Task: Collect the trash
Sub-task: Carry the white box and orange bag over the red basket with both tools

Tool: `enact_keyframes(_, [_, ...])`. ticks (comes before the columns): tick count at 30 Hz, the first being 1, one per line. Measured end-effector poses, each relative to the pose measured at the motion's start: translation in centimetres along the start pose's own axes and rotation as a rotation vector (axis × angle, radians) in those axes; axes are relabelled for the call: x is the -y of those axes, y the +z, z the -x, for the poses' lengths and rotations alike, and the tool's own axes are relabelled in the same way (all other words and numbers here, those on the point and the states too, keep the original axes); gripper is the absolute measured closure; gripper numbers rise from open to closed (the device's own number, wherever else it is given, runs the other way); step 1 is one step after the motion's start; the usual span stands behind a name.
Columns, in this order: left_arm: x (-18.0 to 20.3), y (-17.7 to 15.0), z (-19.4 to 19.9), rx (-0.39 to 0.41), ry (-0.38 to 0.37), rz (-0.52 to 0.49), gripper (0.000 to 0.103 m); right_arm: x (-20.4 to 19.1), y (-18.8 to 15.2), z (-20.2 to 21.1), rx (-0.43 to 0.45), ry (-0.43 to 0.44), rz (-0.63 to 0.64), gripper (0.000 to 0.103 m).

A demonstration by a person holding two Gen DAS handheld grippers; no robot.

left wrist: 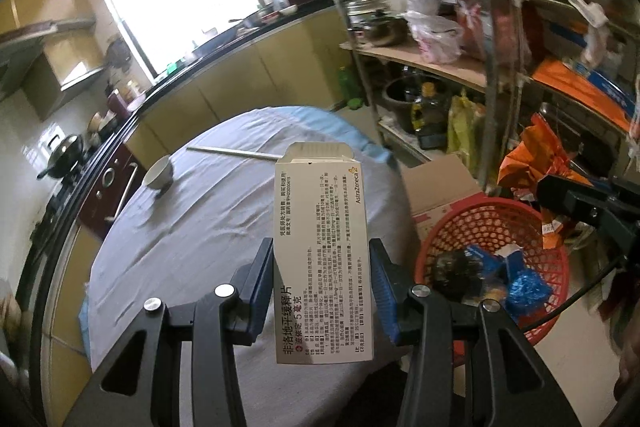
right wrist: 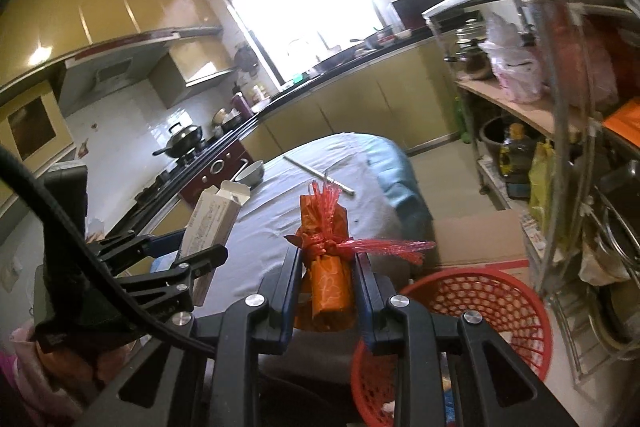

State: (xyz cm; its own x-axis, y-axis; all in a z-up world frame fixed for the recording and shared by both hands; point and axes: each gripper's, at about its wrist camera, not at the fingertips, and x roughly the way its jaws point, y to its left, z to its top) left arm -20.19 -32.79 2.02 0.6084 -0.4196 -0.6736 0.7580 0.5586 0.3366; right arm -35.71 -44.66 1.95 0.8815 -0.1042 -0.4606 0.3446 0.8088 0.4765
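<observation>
Left claw (left wrist: 322,291) clamped on med box (left wrist: 322,259), pads on both long sides, box upright w/ top flap open. Right claw (right wrist: 328,283) shut tight on orange wrapper (right wrist: 330,283), rolled, tied w/ red ribbon (right wrist: 360,247) sticking out right. Both items up off tabletop (left wrist: 180,247), held over its near edge. Red basket (left wrist: 460,227) on floor to right of tabletop, already some trash inside: blue bag, dark lump. Bowl (left wrist: 159,174) and chopsticks (left wrist: 232,151) on far side of tabletop, well apart from claws.

Step in hand, prob.: carry both to basket, drop.

Risks:
- Box tall, light, gripped low; quick swing could tilt or twist it in pads, then fall short onto floor or cardboard box (left wrist: 440,187) beside basket.
- Open flap could catch basket rim on way in.
- Ribbon tails may snag on pads at release, so wrapper hangs instead of dropping.
- Both claws heading same way; crowding over basket could knock one item loose early.
- Basket light, near tabletop edge; bump from claw could tip or shove it, spill what's in.
</observation>
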Motion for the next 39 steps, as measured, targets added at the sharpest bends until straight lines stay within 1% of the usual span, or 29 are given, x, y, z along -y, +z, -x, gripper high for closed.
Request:
enact_keyframes(6, [2.5, 0.8, -0.1, -0.001, -0.018, -0.049, 0.056, 2.3, -0.2, 1.7, 0.016, -0.025, -0.036, 0.076])
enact_keyframes(16, [5.0, 1.3, 0.1, 0.005, -0.036, -0.106, 0.056, 4.4, -0.4, 3.6, 0.038, -0.059, -0.081, 0.076])
enact_keyframes(27, [6.7, 1.5, 0.2, 0.008, -0.051, -0.144, 0.056, 5.6, -0.5, 5.2, 0.059, -0.084, -0.103, 0.076])
enact_keyframes(39, [8.3, 1.1, 0.1, 0.0, -0.077, -0.178, 0.056, 6.3, -1.1, 5.8, 0.054, -0.102, -0.13, 0.076])
